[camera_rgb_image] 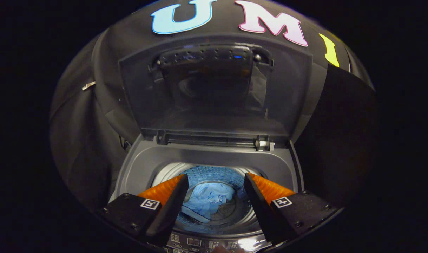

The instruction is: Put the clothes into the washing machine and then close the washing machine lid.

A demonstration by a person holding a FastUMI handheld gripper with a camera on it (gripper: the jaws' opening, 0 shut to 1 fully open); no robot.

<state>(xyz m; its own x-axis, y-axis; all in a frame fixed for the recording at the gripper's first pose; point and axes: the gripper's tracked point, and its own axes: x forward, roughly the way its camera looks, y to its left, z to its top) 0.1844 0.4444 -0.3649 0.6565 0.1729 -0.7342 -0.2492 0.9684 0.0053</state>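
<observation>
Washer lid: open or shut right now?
Open. The lid stands raised behind the drum, light blue clothes lying inside; gripper fingers spread, holding nothing.

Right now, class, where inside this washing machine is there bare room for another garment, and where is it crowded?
Bare drum floor lies right of the light blue cloth, up to the drum wall. The cloth crowds the left and middle. The gripper hangs above the drum, jaws open, nothing between them. The lid stands raised behind.

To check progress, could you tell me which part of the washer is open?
The lid stands upright behind the drum; the open gripper hovers over the blue clothes inside.
</observation>
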